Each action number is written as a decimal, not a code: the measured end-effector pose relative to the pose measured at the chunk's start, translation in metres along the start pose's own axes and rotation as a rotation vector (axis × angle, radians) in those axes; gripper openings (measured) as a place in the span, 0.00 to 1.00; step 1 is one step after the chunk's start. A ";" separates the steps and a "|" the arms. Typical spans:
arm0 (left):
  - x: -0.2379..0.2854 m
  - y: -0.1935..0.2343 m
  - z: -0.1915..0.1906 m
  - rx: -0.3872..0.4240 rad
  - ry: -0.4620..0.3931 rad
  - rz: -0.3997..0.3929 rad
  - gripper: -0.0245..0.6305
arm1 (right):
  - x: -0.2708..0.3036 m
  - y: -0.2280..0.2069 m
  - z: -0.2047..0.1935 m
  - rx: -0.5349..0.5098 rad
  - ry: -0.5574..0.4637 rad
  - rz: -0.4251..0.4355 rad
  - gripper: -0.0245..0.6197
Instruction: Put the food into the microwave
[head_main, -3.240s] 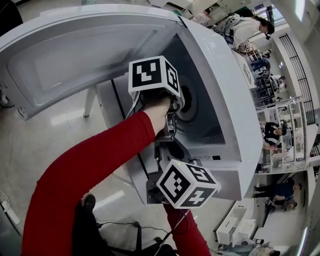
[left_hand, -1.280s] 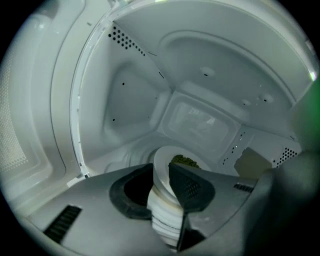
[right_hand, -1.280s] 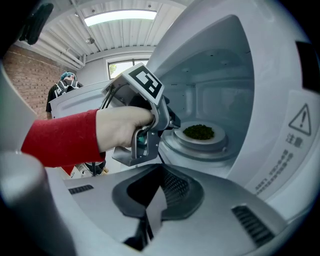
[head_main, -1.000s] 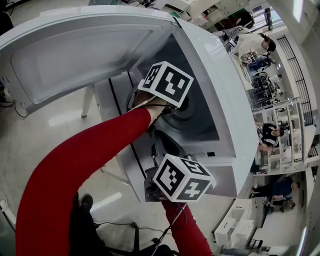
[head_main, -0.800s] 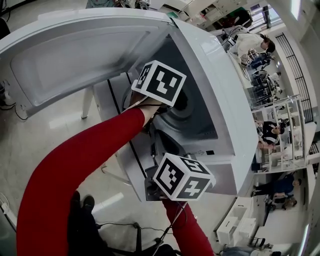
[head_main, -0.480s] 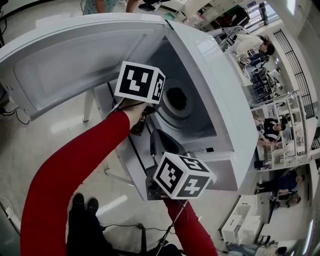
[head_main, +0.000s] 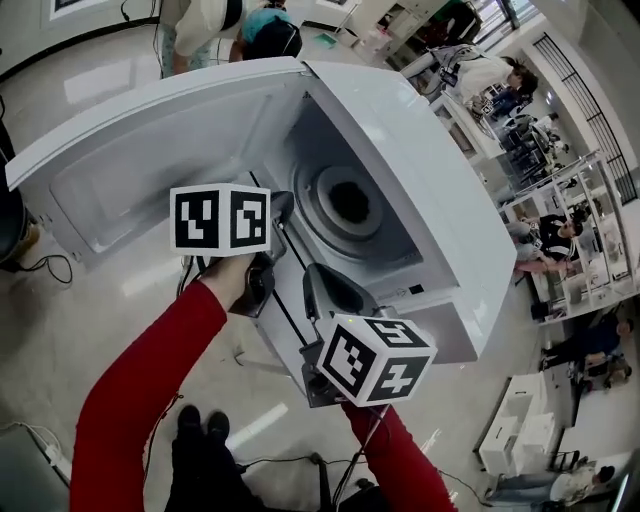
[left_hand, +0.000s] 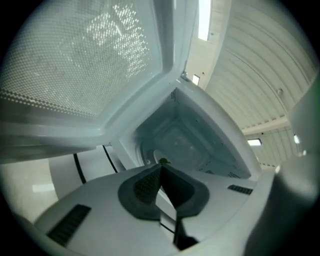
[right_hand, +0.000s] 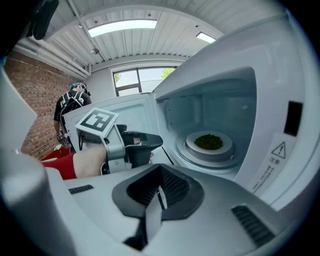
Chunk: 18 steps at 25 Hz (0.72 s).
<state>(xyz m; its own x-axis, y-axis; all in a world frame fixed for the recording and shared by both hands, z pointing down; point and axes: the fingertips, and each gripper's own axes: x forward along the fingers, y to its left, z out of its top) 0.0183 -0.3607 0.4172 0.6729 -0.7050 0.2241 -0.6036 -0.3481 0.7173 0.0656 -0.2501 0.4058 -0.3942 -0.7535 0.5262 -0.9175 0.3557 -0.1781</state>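
The white microwave (head_main: 440, 200) stands with its door (head_main: 150, 150) swung wide to the left. Inside, a white plate of green food (right_hand: 209, 142) rests on the turntable (head_main: 350, 200). My left gripper (head_main: 280, 212) is shut and empty, just outside the cavity in front of the door. In its own view the left gripper (left_hand: 161, 167) points into the cavity, and a bit of the green food (left_hand: 163, 161) shows past the tips. My right gripper (head_main: 318, 282) hovers lower, by the microwave's front. Its pads (right_hand: 160, 190) are closed together on nothing.
The door's mesh window (left_hand: 100, 50) fills the upper left of the left gripper view. The control panel side (right_hand: 280, 150) lies to the right of the opening. People (head_main: 240, 20) stand behind the microwave and at benches (head_main: 560, 240) on the right. Cables (head_main: 270, 460) trail on the floor.
My left gripper has pulled out of the cavity toward the door side, and the plate of food now sits uncovered on the turntable. The right gripper has barely shifted.
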 end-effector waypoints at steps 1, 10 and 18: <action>-0.009 -0.002 -0.002 0.004 0.002 -0.007 0.05 | -0.004 0.005 0.002 0.008 -0.010 0.011 0.06; -0.108 -0.047 -0.010 0.069 0.035 -0.060 0.05 | -0.072 0.064 0.032 0.108 -0.131 0.141 0.06; -0.176 -0.110 -0.014 0.303 0.024 -0.039 0.05 | -0.152 0.073 0.045 0.123 -0.272 0.190 0.06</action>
<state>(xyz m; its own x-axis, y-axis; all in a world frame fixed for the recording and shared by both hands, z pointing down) -0.0277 -0.1900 0.3080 0.7055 -0.6741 0.2187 -0.6751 -0.5455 0.4967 0.0561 -0.1340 0.2752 -0.5431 -0.8058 0.2360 -0.8192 0.4470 -0.3593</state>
